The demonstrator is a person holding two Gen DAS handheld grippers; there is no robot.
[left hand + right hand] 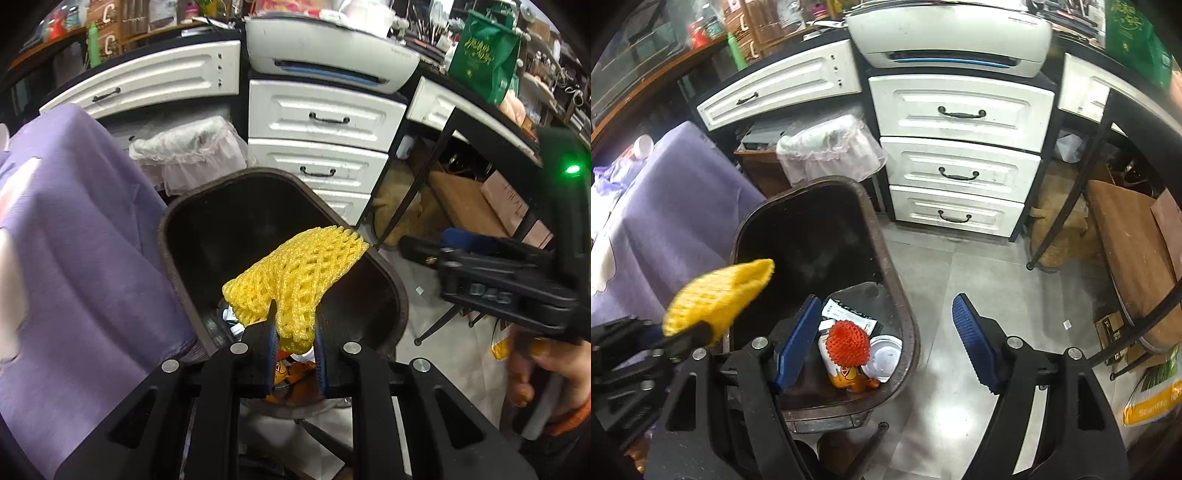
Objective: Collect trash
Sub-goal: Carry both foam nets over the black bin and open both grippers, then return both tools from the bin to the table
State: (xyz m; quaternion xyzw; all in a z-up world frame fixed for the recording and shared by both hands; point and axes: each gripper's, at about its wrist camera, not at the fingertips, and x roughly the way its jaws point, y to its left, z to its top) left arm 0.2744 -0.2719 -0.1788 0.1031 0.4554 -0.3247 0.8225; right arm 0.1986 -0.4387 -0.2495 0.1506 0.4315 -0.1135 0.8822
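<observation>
One yellow foam net sleeve [295, 273] is pinched between the closed pads of the left gripper [295, 339], held over the open dark trash bin [173, 236], at 9 o'clock in the right wrist view. Inside the bin lie one red foam net [847, 343], one white round lid [884, 356] at its 3 o'clock, one orange-printed wrapper [846, 380] and one printed paper [846, 314]. The right gripper [886, 343] stands wide open, holding nothing; one lined wastebasket [827, 151] sits at the bin's 12 o'clock, by three white drawers [960, 158].

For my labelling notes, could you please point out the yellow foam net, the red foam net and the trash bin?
yellow foam net [295, 273], left wrist view, mesh middle
red foam net [847, 343], right wrist view, top
trash bin [886, 251], right wrist view, right rim
</observation>
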